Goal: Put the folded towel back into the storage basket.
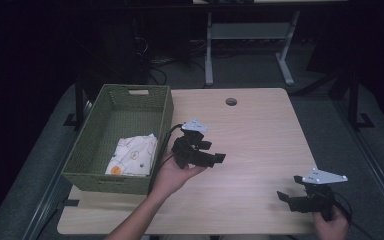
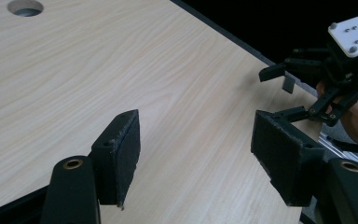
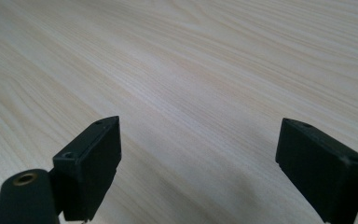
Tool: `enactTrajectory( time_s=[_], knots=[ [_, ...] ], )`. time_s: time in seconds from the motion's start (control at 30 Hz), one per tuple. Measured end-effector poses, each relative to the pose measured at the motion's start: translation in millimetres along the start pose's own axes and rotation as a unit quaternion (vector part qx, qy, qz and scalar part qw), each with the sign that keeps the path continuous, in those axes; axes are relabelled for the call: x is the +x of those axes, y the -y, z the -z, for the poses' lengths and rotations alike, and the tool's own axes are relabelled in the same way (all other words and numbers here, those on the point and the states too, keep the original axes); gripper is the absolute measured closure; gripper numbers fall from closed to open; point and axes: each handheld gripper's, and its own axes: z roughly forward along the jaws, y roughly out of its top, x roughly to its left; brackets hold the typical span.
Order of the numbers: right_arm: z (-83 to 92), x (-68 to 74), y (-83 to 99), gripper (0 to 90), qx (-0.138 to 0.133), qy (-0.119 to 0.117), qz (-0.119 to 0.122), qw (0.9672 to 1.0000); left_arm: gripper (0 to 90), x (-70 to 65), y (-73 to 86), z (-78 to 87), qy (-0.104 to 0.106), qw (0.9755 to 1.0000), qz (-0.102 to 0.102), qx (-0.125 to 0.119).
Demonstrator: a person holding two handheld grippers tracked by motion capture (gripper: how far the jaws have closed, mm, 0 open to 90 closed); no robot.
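You work at one pale wooden table (image 1: 250,145) with a single round hole (image 1: 231,101) near its far edge, in a dark room with a grey floor and one metal-legged desk behind. One green woven basket (image 1: 90,170) sits just to the left of your left claw (image 1: 211,152), at the table's left side. Inside it lies one folded white cloth (image 1: 132,156) with small printed shapes, close beside that claw but not touching it. You hold two claws. The left one is released, its jaws wide apart with nothing between them, above bare wood. Your right claw (image 1: 286,192) rests well apart near the table's front right corner, also spread wide and holding nothing.
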Motion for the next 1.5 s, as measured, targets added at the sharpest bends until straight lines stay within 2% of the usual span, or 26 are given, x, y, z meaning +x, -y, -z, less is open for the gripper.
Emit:
enactTrajectory(
  time_s=[0.1,0.33,0.4,0.47,0.6,1.0,1.07,1.13,1.27,1.5],
  knots=[
    [-0.2,0.3,-0.1,13.7,0.000,0.001,-0.001,1.0000,31.5,-3.4,2.5,-3.8,0.007,1.0000,0.002,0.001],
    [-2.2,0.9,-0.3,13.7,0.007,0.002,0.001,1.0000,29.0,-10.2,8.8,-12.3,0.004,1.0000,-0.004,0.001],
    [-2.8,0.8,-0.4,13.8,0.007,0.003,0.004,1.0000,28.7,-10.5,12.8,-15.1,0.009,1.0000,-0.002,0.002],
    [-2.8,1.0,-0.5,13.7,0.006,0.003,0.003,1.0000,28.5,-10.9,16.0,-17.4,0.004,1.0000,-0.004,0.004],
    [-2.9,0.9,-0.2,13.7,0.007,0.003,0.002,1.0000,28.3,-9.9,23.9,-22.8,0.008,0.9999,0.006,0.005],
    [-3.8,1.2,0.4,13.8,0.009,0.002,0.002,1.0000,28.1,-15.0,38.3,-34.5,0.004,0.9999,-0.003,0.009],
    [-3.8,1.5,0.5,13.7,0.009,0.002,0.002,1.0000,28.0,-15.5,40.2,-35.8,0.007,0.9999,0.000,0.009],
    [-3.7,1.7,0.5,13.7,0.009,0.002,0.001,1.0000,28.0,-15.8,42.5,-37.0,0.007,1.0000,-0.001,0.007],
    [-3.8,1.9,0.7,13.8,0.009,0.001,0.002,1.0000,27.9,-15.7,49.4,-37.2,0.022,0.9997,0.014,-0.005],
    [-3.9,2.7,0.3,13.7,0.009,0.001,0.001,1.0000,27.9,-21.8,60.9,-37.3,0.026,0.9995,0.008,-0.013]
  ],
)
